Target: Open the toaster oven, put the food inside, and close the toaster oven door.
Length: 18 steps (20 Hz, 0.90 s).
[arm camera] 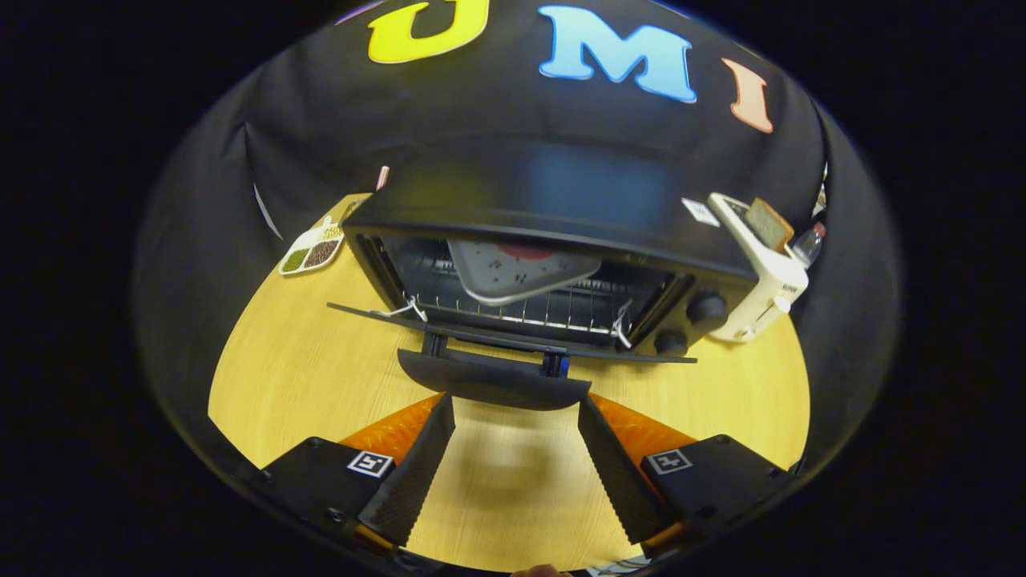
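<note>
Wooden desk [304, 377] carries the toaster oven [553, 264], its door [513, 332] dropped open and a plate [517, 268] on the rack inside. Fingers [513, 473] spread apart, empty, just short of the door handle [493, 381].

The toaster oven [553, 240] looked smeared with blur along its top. Its door handle [493, 381] hid the fingertips of the spread gripper [513, 417].
</note>
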{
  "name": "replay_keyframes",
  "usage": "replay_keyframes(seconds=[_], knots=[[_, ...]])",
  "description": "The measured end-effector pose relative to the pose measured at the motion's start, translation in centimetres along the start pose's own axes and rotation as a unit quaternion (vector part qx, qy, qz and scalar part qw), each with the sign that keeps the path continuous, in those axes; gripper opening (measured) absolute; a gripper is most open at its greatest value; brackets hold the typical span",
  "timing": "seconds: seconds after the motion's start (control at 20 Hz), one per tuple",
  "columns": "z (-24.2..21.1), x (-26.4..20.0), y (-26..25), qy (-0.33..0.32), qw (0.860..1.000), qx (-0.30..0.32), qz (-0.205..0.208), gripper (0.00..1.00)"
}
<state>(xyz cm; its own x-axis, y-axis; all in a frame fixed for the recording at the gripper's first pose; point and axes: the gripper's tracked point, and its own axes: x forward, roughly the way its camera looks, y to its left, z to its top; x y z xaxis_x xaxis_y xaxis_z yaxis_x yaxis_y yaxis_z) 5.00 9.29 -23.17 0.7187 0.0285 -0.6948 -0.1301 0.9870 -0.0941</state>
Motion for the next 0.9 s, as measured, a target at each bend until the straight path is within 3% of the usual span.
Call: replay_keyframes(seconds=[0.1, 0.4, 0.75, 0.9], knots=[[2.0, -1.4, -0.2, -0.040, 0.999, 0.013, 0.011, 0.99], [6.6, -8.2, -4.3, -0.165, 0.986, 0.019, -0.029, 0.98], [9.2, -18.5, -14.2, -0.318, 0.942, 0.006, -0.111, 0.98], [6.8, -20.6, -17.9, -0.324, 0.934, 0.033, -0.145, 0.99]])
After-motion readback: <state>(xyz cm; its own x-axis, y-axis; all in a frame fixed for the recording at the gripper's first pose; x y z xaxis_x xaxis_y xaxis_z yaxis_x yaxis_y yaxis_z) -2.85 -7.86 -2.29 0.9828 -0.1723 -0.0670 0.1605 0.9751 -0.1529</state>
